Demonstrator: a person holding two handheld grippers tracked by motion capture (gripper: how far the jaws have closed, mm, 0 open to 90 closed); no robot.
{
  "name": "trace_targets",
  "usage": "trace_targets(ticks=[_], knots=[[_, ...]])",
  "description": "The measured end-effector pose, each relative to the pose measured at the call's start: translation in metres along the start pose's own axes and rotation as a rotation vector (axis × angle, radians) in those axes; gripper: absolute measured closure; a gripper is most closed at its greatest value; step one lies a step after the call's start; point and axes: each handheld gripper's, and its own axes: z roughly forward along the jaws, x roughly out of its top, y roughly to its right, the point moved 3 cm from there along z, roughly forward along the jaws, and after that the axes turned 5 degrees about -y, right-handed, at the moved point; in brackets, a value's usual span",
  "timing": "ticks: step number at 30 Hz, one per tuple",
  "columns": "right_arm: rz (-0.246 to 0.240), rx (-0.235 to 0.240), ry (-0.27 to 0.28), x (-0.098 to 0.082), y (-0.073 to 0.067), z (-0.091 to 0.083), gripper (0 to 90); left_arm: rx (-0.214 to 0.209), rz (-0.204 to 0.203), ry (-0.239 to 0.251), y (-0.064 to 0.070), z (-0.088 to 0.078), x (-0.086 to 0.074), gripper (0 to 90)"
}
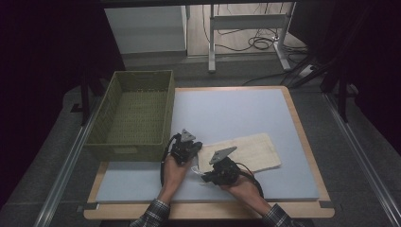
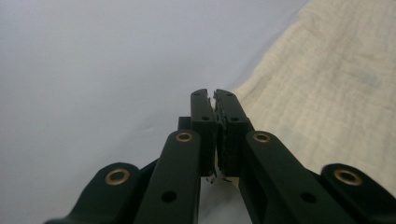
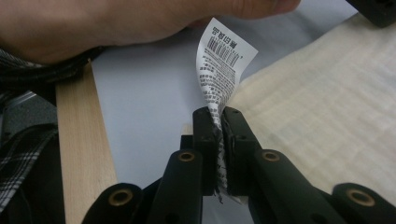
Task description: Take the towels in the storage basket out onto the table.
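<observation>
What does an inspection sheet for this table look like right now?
Surface: blue mat on a wooden table.
Job's things: cream cloth flat on the mat; its printed label.
Clutter: green basket, nothing seen inside.
Grippers: left gripper shut at the cloth's corner; right gripper shut on the label.
Cables: one trails from each gripper; more on the floor behind.
Surroundings: grey floor, white table frame.

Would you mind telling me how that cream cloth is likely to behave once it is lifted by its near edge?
The cream cloth lies flat and thin, so it will probably droop limply. Its crinkled weave suggests it is light and not slippery. The right gripper is shut on the printed tag, which might strain or tear.
</observation>
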Motion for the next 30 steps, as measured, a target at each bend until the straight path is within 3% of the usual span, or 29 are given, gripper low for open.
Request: trace_targets(ticks=[5, 12, 18, 30], knots=[[0.01, -0.003, 0.054, 0.002, 0.001, -0.013, 85.1, -0.007, 0.006, 0.029, 0.004, -0.003, 0.01, 86.8], [0.059, -0.041, 0.147, -0.012, 0.015, -0.044, 85.0, -0.01, 0.063, 0.059, 0.02, 0.003, 0.035, 86.6], [0.108, -0.073, 0.17, -0.029, 0.029, -0.061, 84.8, -0.024, 0.111, 0.058, 0.035, 0.018, 0.054, 86.4], [0.212, -0.121, 0.22, -0.068, 0.052, -0.089, 84.5, -0.069, 0.165, 0.047, 0.061, 0.049, 0.079, 86.3]])
